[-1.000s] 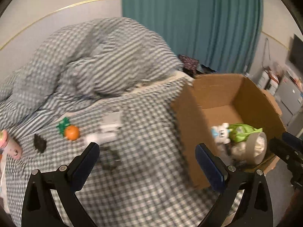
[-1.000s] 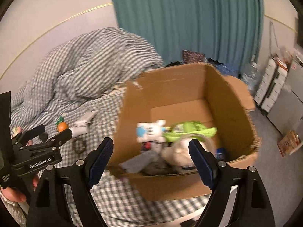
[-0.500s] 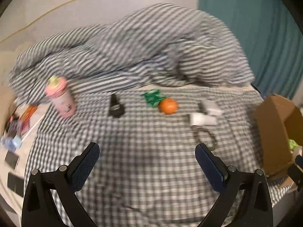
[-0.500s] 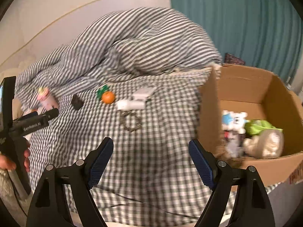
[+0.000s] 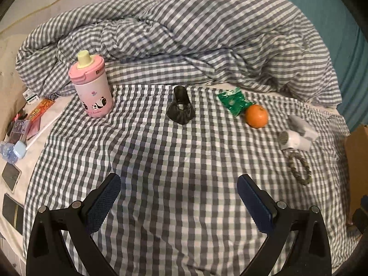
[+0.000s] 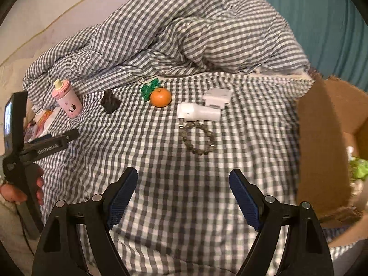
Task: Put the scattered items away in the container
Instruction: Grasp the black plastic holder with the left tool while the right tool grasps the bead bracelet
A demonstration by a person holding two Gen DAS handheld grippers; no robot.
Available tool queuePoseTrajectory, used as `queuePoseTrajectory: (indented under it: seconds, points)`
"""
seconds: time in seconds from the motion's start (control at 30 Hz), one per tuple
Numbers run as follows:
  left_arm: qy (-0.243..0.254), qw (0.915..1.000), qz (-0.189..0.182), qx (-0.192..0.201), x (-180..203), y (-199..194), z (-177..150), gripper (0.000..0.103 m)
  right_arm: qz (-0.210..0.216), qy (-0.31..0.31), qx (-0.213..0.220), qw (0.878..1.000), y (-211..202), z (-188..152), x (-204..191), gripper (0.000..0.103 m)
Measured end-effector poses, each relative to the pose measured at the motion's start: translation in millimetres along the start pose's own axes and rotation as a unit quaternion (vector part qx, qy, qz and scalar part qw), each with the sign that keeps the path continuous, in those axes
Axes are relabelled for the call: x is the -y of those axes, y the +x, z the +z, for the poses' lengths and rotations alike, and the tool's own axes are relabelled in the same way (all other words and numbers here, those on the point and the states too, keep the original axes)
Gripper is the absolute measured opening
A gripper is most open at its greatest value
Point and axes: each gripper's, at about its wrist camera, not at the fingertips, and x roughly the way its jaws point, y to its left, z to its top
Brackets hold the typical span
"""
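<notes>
Scattered items lie on a checked bed sheet: a pink panda cup (image 5: 92, 89) (image 6: 67, 101), a black holder (image 5: 180, 108) (image 6: 110, 102), a green packet (image 5: 232, 100) (image 6: 149, 87), an orange (image 5: 256, 116) (image 6: 161, 97), two white gadgets (image 5: 296, 135) (image 6: 200, 112) and a bead bracelet (image 5: 299, 169) (image 6: 197, 138). The cardboard box (image 6: 322, 142) stands at the right and holds items. My left gripper (image 5: 178, 203) is open and empty above bare sheet. My right gripper (image 6: 182, 196) is open and empty, in front of the bracelet.
A bunched checked duvet (image 5: 195, 34) fills the back of the bed. Phones, a small bottle and packets (image 5: 16, 138) lie at the left edge. A teal curtain (image 6: 322, 23) hangs at the back right. The left gripper's body (image 6: 30, 147) shows in the right wrist view.
Both grippers have swung left, away from the box and toward the scattered items on the sheet. Both stayed open and empty.
</notes>
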Motion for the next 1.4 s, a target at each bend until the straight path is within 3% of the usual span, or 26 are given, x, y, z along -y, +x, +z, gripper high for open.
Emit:
queuePoseTrajectory:
  seconds: [0.4, 0.77, 0.97, 1.23, 1.3, 1.37, 1.4]
  points:
    - [-0.031, 0.9994, 0.015, -0.001, 2.7, 75.0, 39.6, 0.103, 0.000, 0.014, -0.054, 0.998, 78.8, 18.1, 15.1, 0.083]
    - [-0.057, 0.9976, 0.037, 0.009, 4.7, 119.7, 63.7, 0.103, 0.002, 0.013, -0.085, 0.996, 138.8, 30.7, 31.9, 0.083]
    - [-0.042, 0.9971, 0.063, -0.004, 11.5, 149.5, 72.9, 0.103, 0.001, 0.008, -0.099, 0.995, 163.7, 38.6, 36.8, 0.083]
    - [-0.068, 0.9942, 0.081, -0.019, 2.5, 180.2, 85.7, 0.103, -0.016, -0.015, -0.096, 0.995, 181.0, 53.1, 30.9, 0.083]
    - [-0.075, 0.9941, 0.067, -0.038, -0.2, 189.5, 87.7, 0.098, -0.024, -0.023, -0.097, 0.995, 186.6, 54.3, 30.8, 0.083]
    - [-0.082, 0.9941, 0.062, -0.036, -1.0, 190.3, 87.2, 0.077, -0.034, -0.035, -0.098, 0.994, 189.8, 53.8, 29.0, 0.083]
    - [-0.079, 0.9945, 0.061, -0.034, -0.1, 188.6, 86.9, 0.070, -0.041, -0.041, -0.098, 0.994, 190.0, 53.3, 28.1, 0.076]
